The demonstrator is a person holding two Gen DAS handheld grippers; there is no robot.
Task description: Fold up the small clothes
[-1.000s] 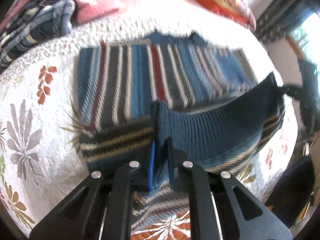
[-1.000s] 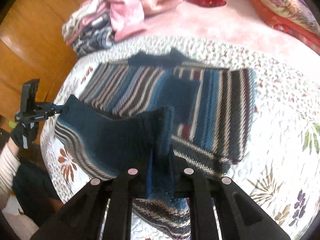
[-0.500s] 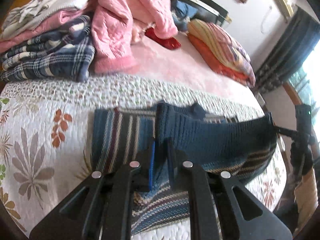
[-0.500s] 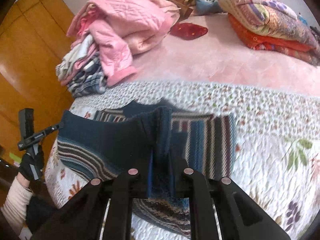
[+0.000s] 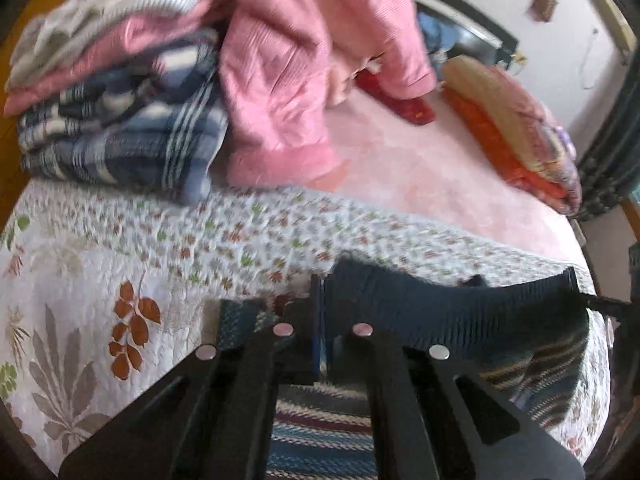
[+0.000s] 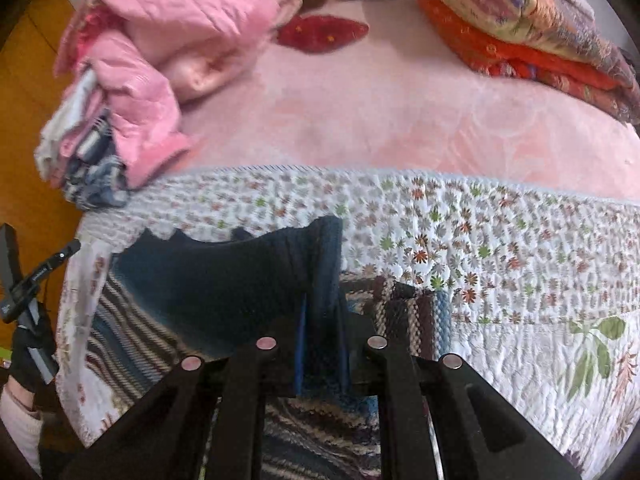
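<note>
In the left wrist view, the left hand-held gripper (image 5: pixel 322 332) sits low over the white floral quilted bedspread (image 5: pixel 120 264), its fingers pressed together on the dark blue ribbed hem of the blue striped knitted sweater (image 5: pixel 460 312). The hem runs taut from here to the right edge of the frame, where the other tool shows only in part. Judgement: the edge is held stretched so the lower half can be laid flat over the upper half in one fold. The striped body lies on the bed beneath the tool. Beyond, a stack of pink and plaid folded clothes (image 5: pixel 132 92) stands well apart.

In the right wrist view, the right hand-held gripper (image 6: pixel 320 344) pinches the opposite end of the same hem, fingers closed on a bunched fold of dark knit. The tool points forward and slightly downward towards the head of the bed. At far left the person's gloved hand (image 6: pixel 28 356) grips the other tool's handle, level with this one. Judgement: fold in progress, not yet laid down.
</note>
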